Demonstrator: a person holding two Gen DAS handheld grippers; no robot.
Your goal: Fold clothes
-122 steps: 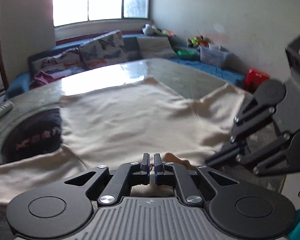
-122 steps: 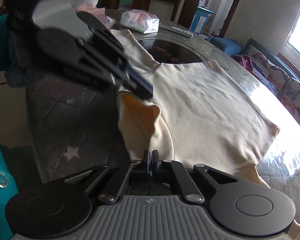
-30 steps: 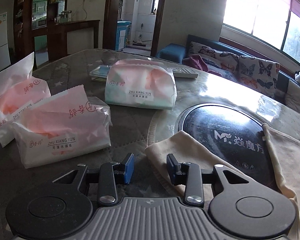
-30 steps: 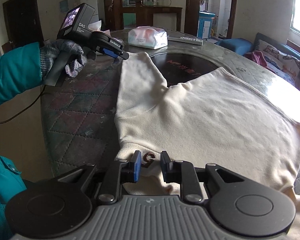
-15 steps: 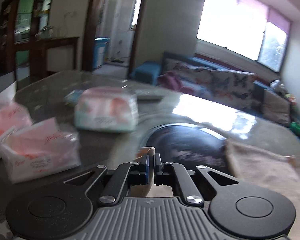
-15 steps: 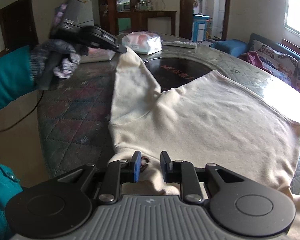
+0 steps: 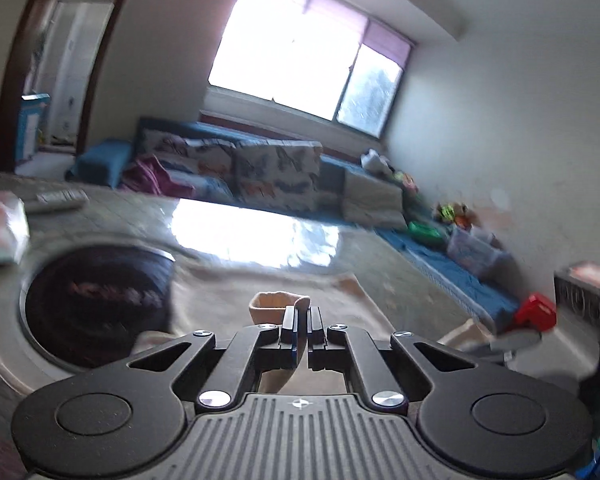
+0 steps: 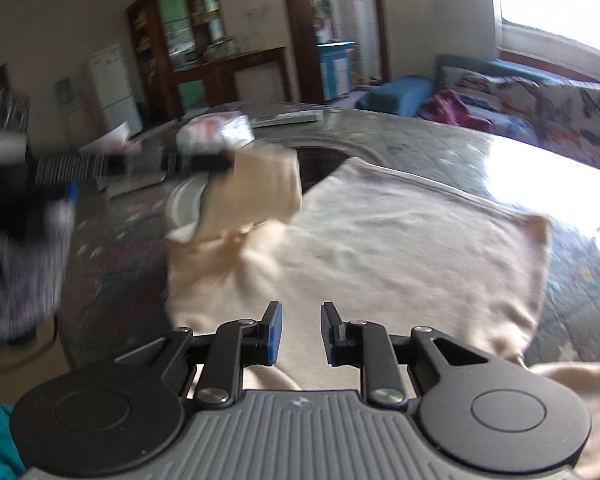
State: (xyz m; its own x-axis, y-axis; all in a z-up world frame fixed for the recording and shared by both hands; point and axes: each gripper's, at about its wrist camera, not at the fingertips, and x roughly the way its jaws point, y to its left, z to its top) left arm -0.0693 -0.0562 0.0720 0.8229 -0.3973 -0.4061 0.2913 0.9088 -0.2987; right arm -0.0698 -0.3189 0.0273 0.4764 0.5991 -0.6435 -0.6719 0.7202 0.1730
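the cream shirt (image 8: 400, 240) lies spread on the table (image 8: 540, 160), its near edge under the right gripper (image 8: 299, 334), whose jaws stand released, apart over the cloth and holding nothing. the left gripper (image 7: 302, 330) has its jaws clenched on the sleeve (image 8: 260, 188), lifted off the table and carried in over the body of the shirt; a loop of cuff (image 7: 278, 304) pokes up past the tips.

risks, as i judge them: the grip is only on the sleeve end, so a fast swing could pull it free or drag the whole shirt sideways, since the right jaws pin nothing. both views are blurred, so the sleeve may land skewed or bunched at the shoulder. the dark round inset (image 7: 96, 300) beside the shirt could catch cloth.

containers: a clear bin (image 7: 474, 248) by the far wall, contents too blurred to tell.
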